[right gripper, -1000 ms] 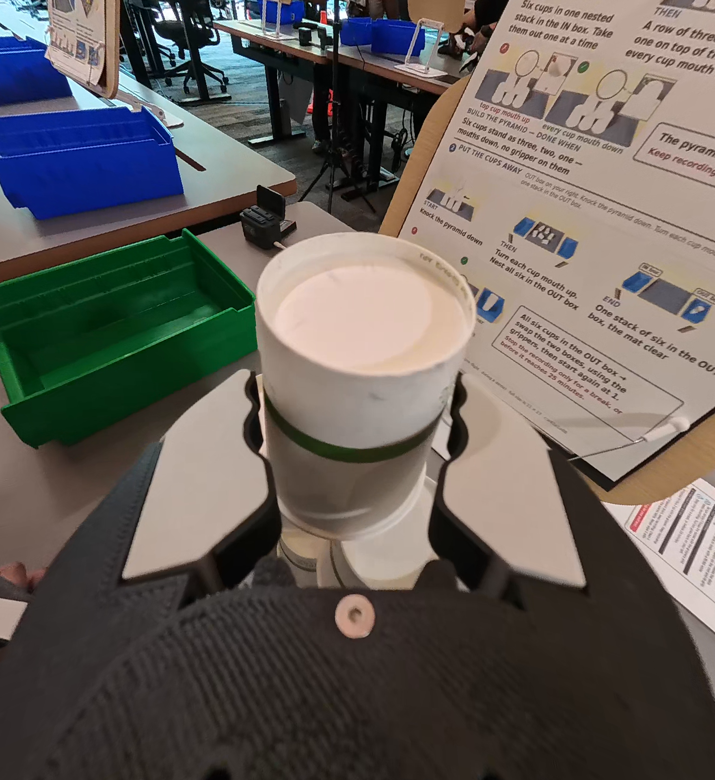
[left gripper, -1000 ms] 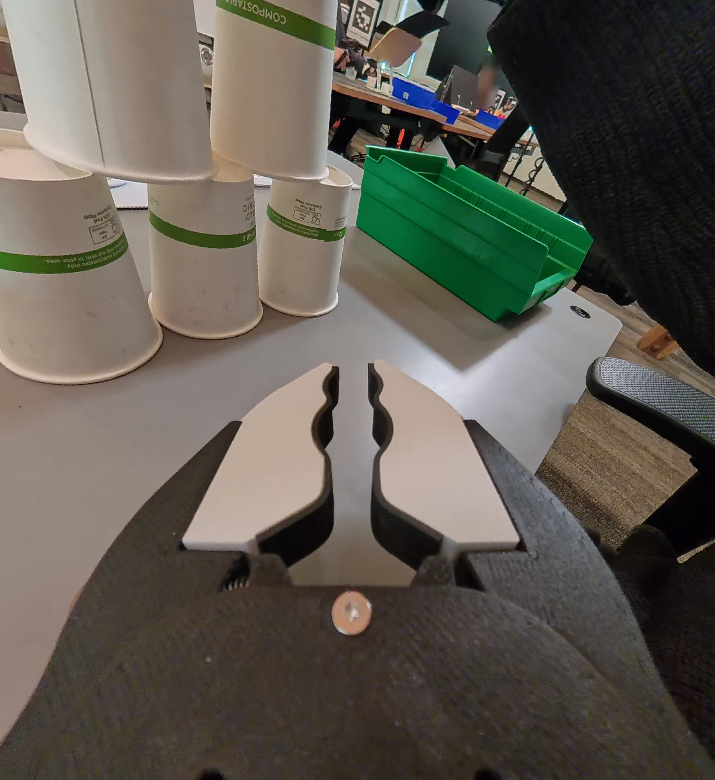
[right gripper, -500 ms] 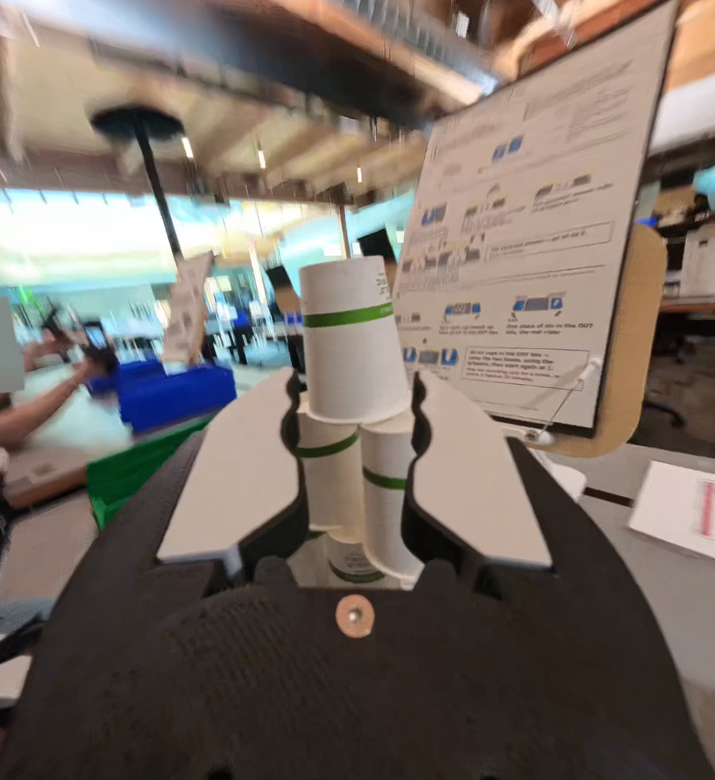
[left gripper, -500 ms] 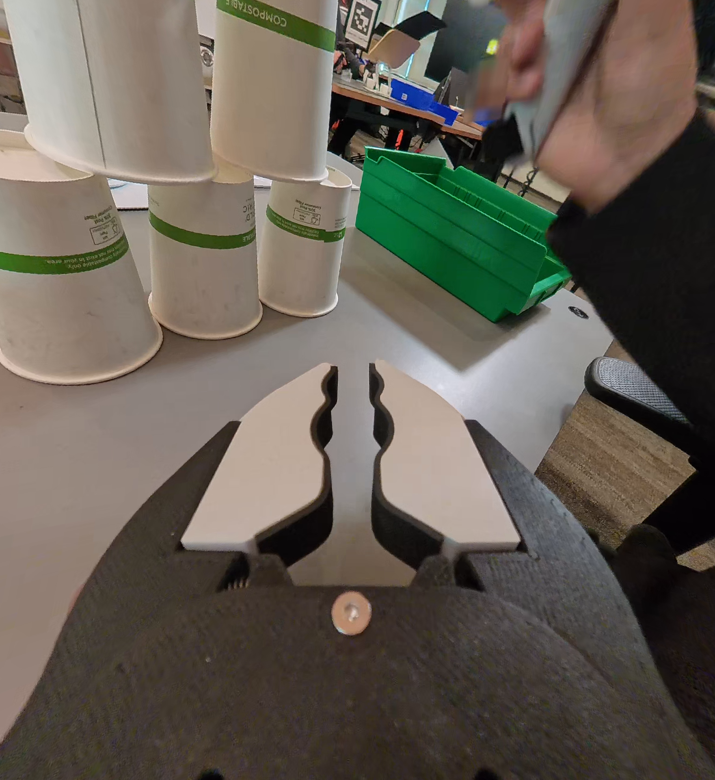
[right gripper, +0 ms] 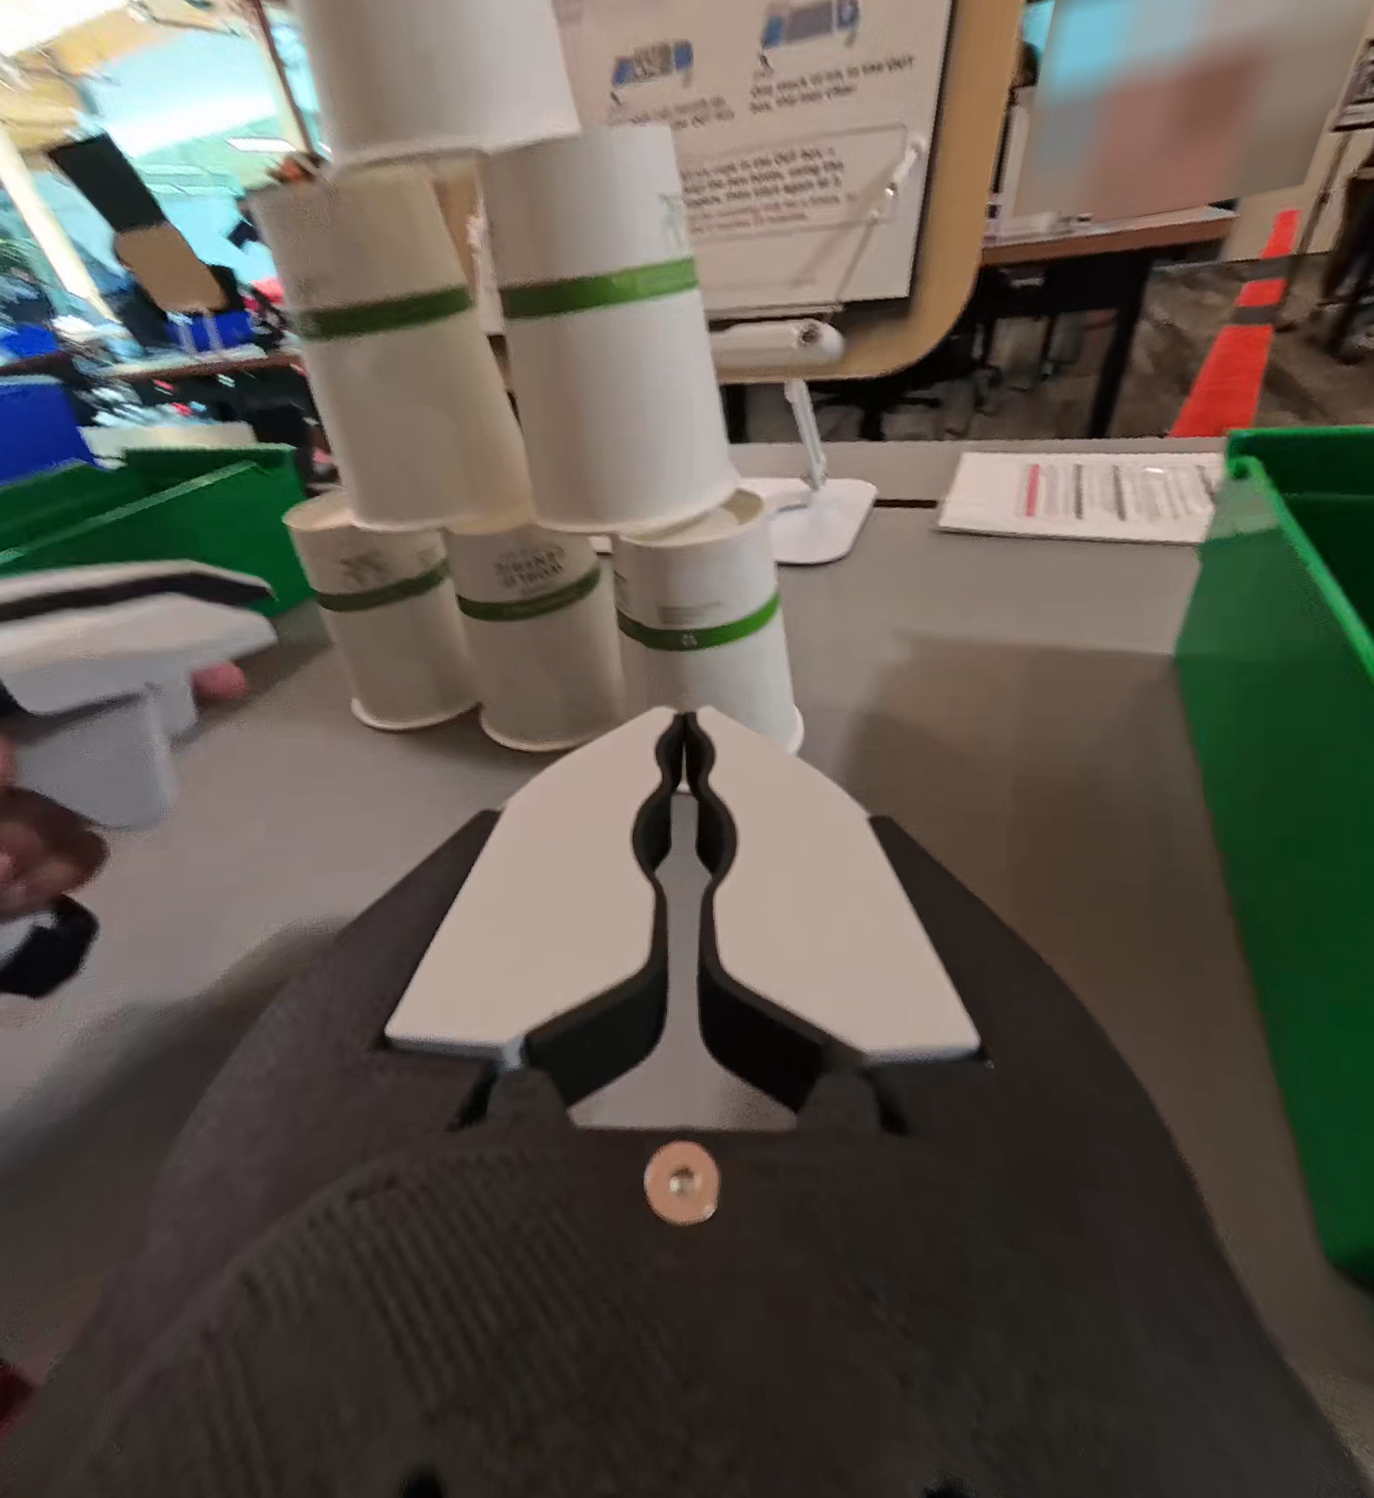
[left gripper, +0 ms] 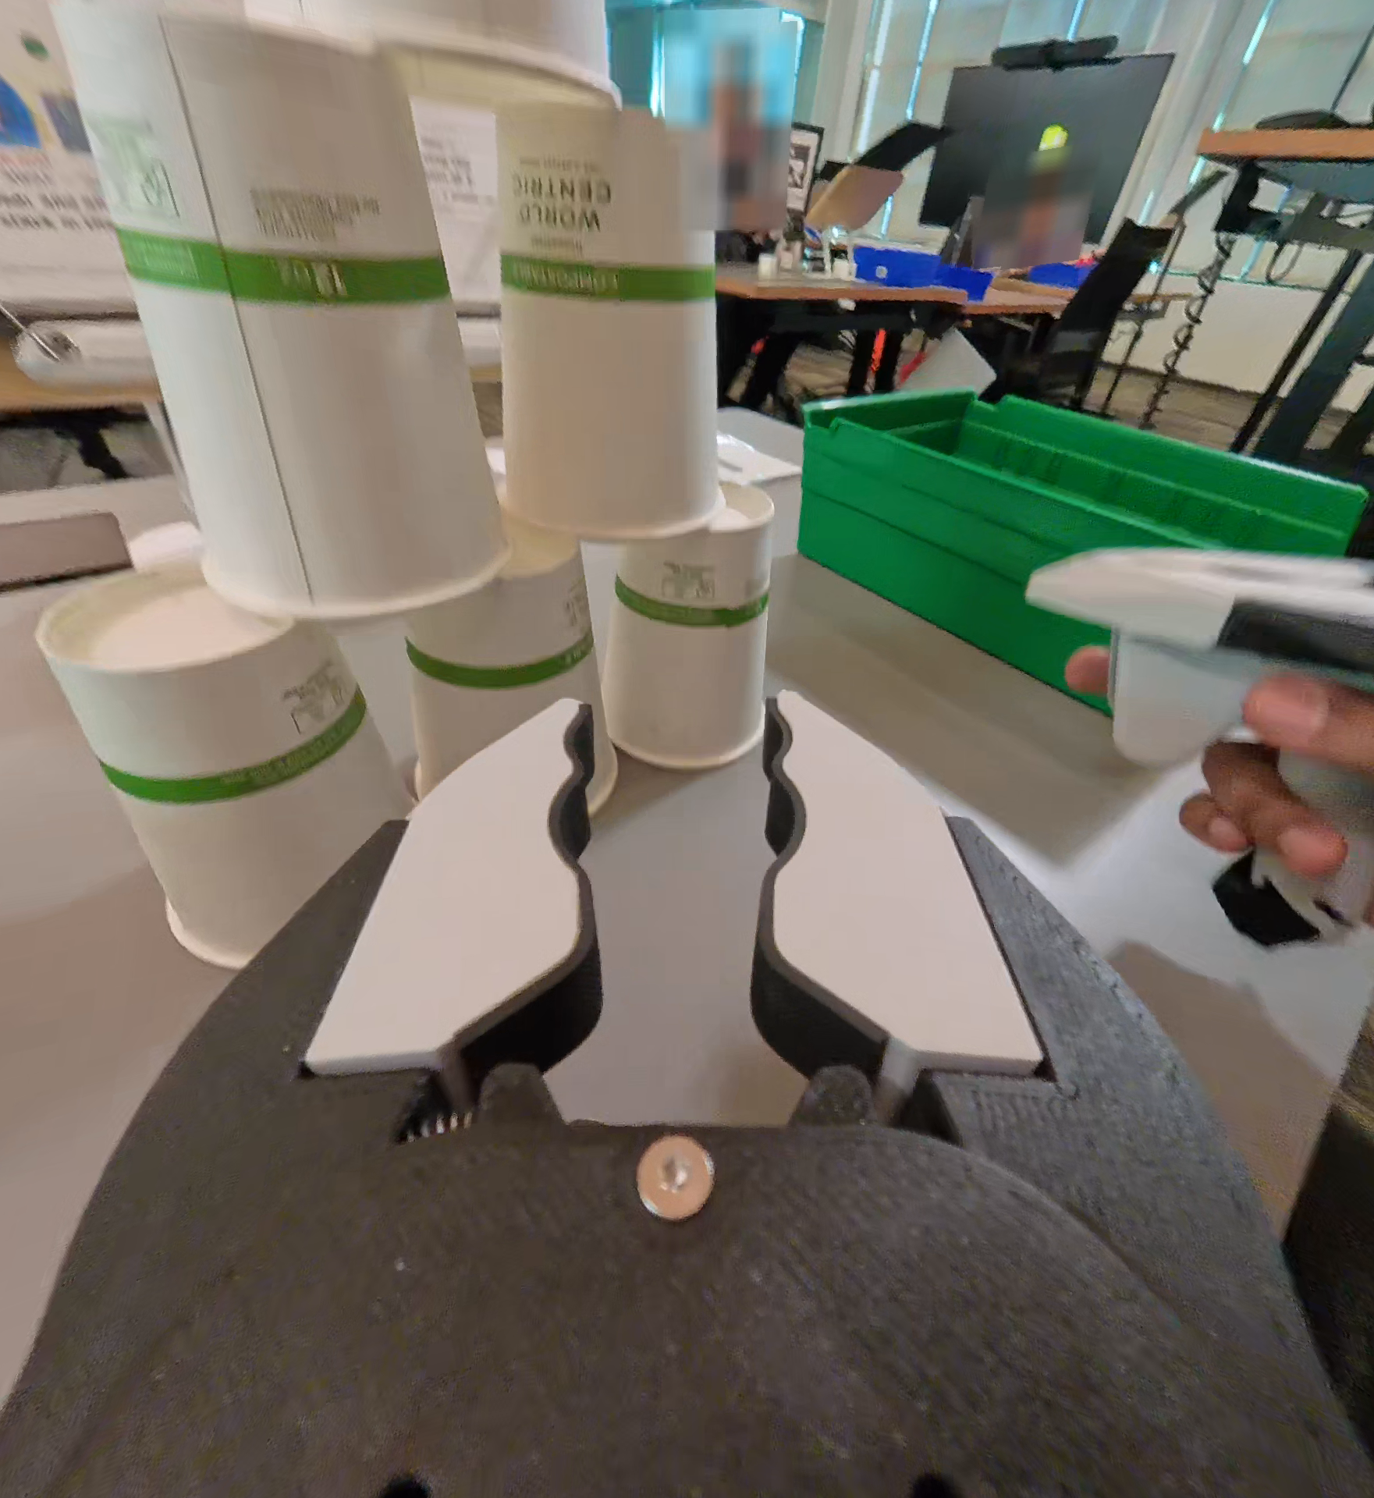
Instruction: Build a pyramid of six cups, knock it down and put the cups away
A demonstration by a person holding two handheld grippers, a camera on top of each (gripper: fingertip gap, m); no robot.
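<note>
Cup pyramid [right gripper: 521, 454] of white, green-banded paper cups stands mouth-down on the grey table [right gripper: 991, 729]: three at base, two above, one on top, partly out of frame. Left gripper [left gripper: 674, 721] part open, holding nothing, just short of base cups. Right gripper [right gripper: 683, 717] closed to a sliver, empty, near base; green bins [right gripper: 1316, 729] either side.

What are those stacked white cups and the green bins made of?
The cups look like matte paper or card: a lengthwise seam on one, rolled rims, printed green bands. The green bins look like moulded plastic with a slight sheen, ribbed walls and crisp edges. Neither can be confirmed by sight alone.
</note>
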